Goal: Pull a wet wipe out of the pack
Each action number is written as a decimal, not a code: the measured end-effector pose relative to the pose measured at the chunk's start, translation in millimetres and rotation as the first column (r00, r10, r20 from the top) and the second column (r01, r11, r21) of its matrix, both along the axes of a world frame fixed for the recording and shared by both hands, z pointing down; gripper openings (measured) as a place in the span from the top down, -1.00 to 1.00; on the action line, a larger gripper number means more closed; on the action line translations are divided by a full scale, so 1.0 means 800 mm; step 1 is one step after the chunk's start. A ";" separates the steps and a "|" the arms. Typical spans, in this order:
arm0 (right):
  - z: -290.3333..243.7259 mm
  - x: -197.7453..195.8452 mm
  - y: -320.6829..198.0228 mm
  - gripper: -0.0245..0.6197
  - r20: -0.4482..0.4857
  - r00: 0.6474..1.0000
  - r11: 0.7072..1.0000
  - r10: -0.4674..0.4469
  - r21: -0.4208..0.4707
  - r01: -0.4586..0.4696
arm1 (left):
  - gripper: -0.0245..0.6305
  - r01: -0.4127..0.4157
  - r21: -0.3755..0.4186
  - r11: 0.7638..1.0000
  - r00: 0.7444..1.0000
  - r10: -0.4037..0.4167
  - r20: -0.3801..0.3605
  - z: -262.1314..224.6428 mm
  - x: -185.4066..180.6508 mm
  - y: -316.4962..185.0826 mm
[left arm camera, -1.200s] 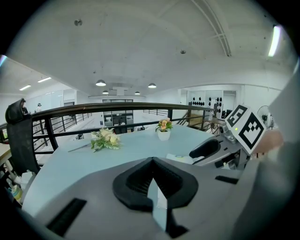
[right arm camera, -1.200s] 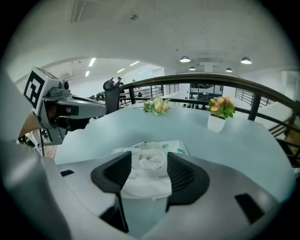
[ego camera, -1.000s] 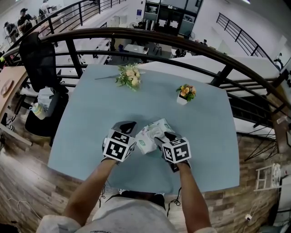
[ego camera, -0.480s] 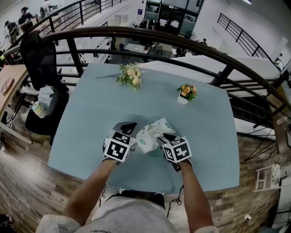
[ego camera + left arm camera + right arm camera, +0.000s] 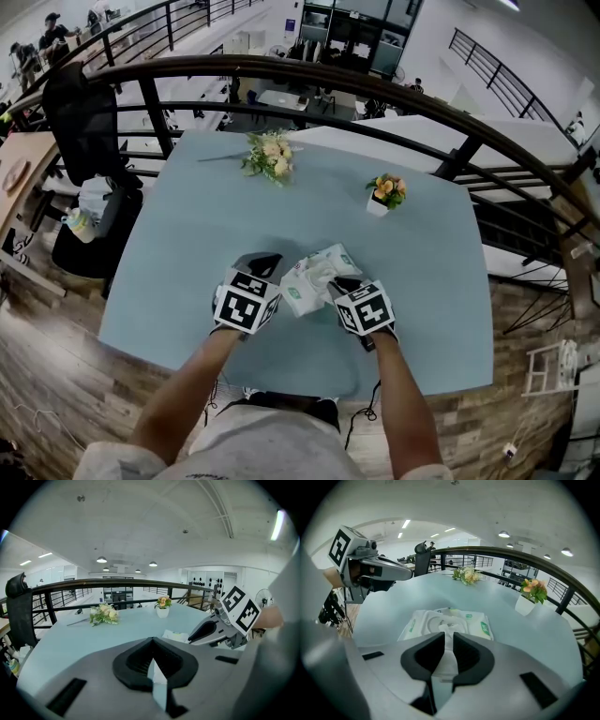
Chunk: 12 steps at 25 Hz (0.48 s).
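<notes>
Right gripper (image 5: 446, 634) tighter on lengthwise wipe (image 5: 446, 660)

Count, tabletop: 2 grippers, i.e. left gripper (image 5: 262, 260) + right gripper (image 5: 343, 280). 1 wet wipe pack (image 5: 465, 619). 1 wet wipe (image 5: 449, 645). 1 table (image 5: 187, 234). 1 flower bouquet (image 5: 269, 156). 1 potted flower (image 5: 383, 193). Beside table: 1 office chair (image 5: 80, 122).

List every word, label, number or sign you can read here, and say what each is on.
No text is readable anywhere.
Green labels on the white soft plastic wet-wipe pack: printing too blurred to read.
White wet wipe sheet sticking out of the pack: blank.
Black-and-white patterned cube on the left and the one on the right: coded squares only, no letters or digits.
</notes>
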State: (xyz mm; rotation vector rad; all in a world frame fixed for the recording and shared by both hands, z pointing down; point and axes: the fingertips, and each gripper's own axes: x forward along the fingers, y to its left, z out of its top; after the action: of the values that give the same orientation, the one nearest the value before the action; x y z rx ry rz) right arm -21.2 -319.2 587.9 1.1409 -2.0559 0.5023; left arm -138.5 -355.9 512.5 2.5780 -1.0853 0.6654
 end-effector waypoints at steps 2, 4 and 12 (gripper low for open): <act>0.001 0.001 -0.001 0.79 -0.007 1.000 1.000 0.001 0.000 -0.001 | 0.94 0.000 -0.002 1.000 1.000 0.000 -0.001 0.001 0.000 -0.001; 0.002 0.002 -0.001 0.80 -0.011 1.000 1.000 0.000 0.001 0.000 | 0.95 0.000 -0.001 1.000 1.000 0.000 -0.002 0.001 0.000 -0.001; 0.005 0.002 0.000 0.87 -0.021 1.000 1.000 0.004 -0.004 -0.004 | 0.94 0.000 -0.003 1.000 1.000 0.000 -0.007 0.000 0.000 -0.002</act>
State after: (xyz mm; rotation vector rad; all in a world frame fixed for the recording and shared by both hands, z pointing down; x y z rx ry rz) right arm -19.7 -319.5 591.8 1.1432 -2.0346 0.4941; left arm -138.3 -357.5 512.5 2.5756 -1.0811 0.6573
